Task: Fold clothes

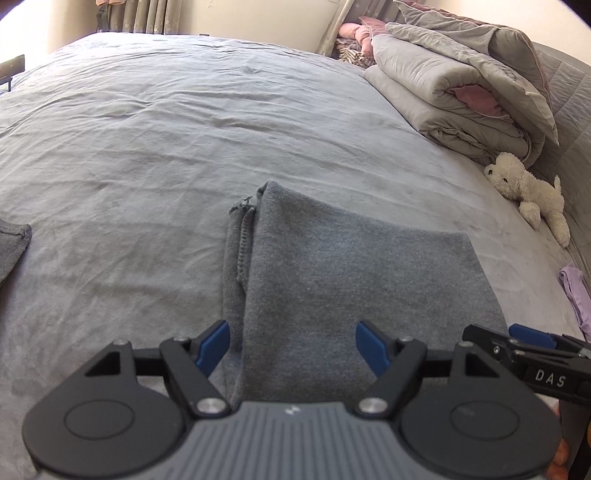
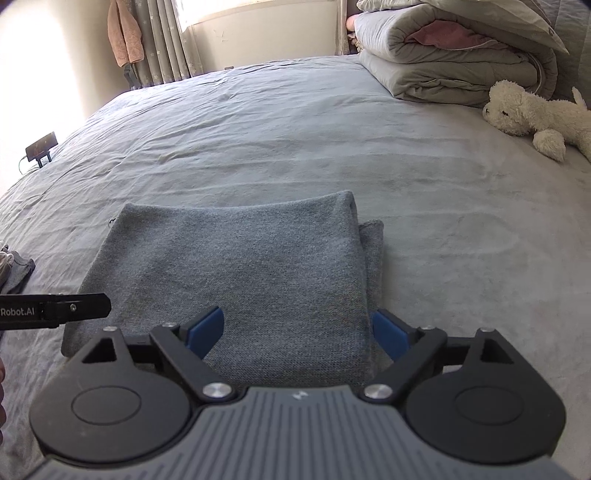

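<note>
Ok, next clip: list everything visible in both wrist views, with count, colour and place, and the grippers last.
folded garment: one, grey knit, lying flat on the bed just ahead of both grippers
bed sheet: one, pale grey, wrinkled, covering the bed
folded duvets: a stack, grey with pink lining, far right of the bed
plush toy: one, cream, lying beside the duvets
second garment: one, grey, at the left edge of the bed, mostly out of frame
lilac cloth: one, at the right edge of the bed
curtains: grey, at the window beyond the bed
hanging garment: one, peach, beside the curtains
left gripper: black with blue pads, open, over the garment's near edge
right gripper: same, open, straddling the garment's near right edge
</note>
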### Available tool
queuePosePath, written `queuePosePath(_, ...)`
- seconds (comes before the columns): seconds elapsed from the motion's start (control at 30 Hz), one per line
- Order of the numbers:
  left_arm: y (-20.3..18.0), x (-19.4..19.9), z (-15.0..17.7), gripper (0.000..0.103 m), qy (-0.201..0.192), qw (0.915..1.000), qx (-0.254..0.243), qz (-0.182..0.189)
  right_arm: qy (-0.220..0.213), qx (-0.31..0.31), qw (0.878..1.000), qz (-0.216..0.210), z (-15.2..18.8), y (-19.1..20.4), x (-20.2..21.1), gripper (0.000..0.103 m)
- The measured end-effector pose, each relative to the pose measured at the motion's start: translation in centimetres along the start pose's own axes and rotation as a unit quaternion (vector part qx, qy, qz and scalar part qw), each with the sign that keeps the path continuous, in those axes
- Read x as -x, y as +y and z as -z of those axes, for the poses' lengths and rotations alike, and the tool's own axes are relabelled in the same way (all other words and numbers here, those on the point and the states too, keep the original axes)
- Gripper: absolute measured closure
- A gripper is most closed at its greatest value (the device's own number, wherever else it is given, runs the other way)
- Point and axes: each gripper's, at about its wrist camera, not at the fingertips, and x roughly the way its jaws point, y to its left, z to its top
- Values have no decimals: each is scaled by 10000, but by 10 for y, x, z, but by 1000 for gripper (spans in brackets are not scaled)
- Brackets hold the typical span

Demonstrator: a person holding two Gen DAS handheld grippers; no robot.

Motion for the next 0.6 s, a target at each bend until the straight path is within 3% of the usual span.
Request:
queuePosePath(0.27,-14,12,2,26,-342,9988,-324,165,-75,-67,9999,3,0,-1,2,13)
queuePosePath(0.5,-19,-1,9,26,-177,9983,-541,150,-13,-103,9999,-52,2,-2,-1,13)
queuePosePath(0.6,-14,-12,11,24,24,9988,-490,4,303,-182,9994,-68,5,-3,-10,13)
